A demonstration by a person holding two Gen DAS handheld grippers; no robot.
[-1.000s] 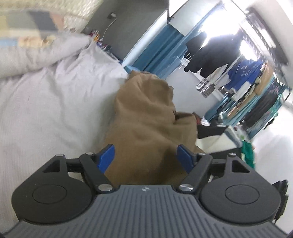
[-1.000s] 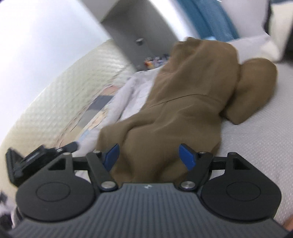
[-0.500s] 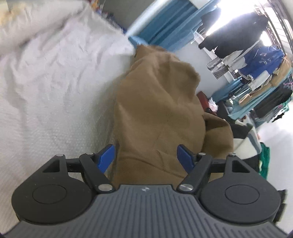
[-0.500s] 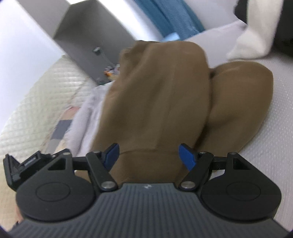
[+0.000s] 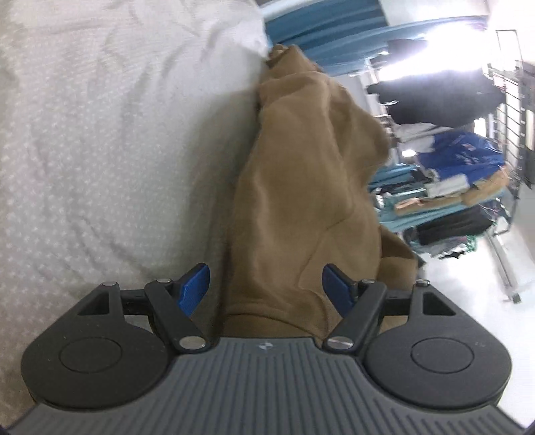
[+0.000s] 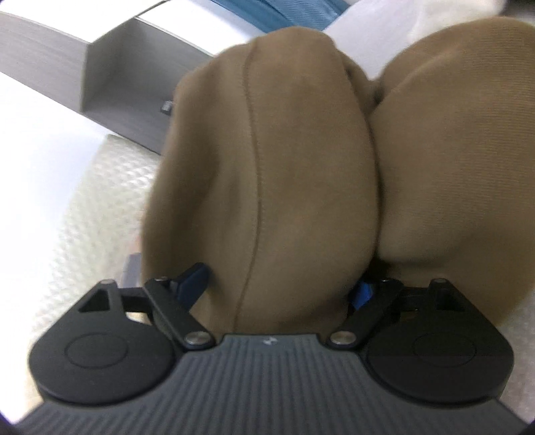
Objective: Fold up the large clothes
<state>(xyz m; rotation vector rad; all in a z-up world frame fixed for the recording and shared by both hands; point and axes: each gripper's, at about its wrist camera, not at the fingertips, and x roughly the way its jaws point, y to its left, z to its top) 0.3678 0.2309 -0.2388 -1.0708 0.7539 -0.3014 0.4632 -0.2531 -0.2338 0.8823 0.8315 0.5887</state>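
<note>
A brown sweatshirt (image 5: 301, 187) lies bunched in a long heap on the bed's white dotted sheet (image 5: 100, 150). My left gripper (image 5: 265, 287) stands open and low over its near end. The cloth runs between the blue pads (image 5: 195, 287), with a gap at the left pad. In the right wrist view the same brown sweatshirt (image 6: 284, 167) fills the picture in two rounded folds. My right gripper (image 6: 279, 287) has its jaws opening, with a fold of cloth bulging between them. That fold half hides the right pad (image 6: 362, 294).
Beyond the bed's right edge in the left wrist view are a clothes rack (image 5: 468, 160) with hanging and stacked garments, blue curtains (image 5: 321, 26) and pale floor (image 5: 485, 284). The right wrist view shows a quilted white headboard (image 6: 100, 207) and a grey wall recess (image 6: 127, 83).
Both grippers have dropped and closed in on the brown sweatshirt, rolling as they went. The right gripper's jaws have spread wider, and the cloth now bulges between them.
</note>
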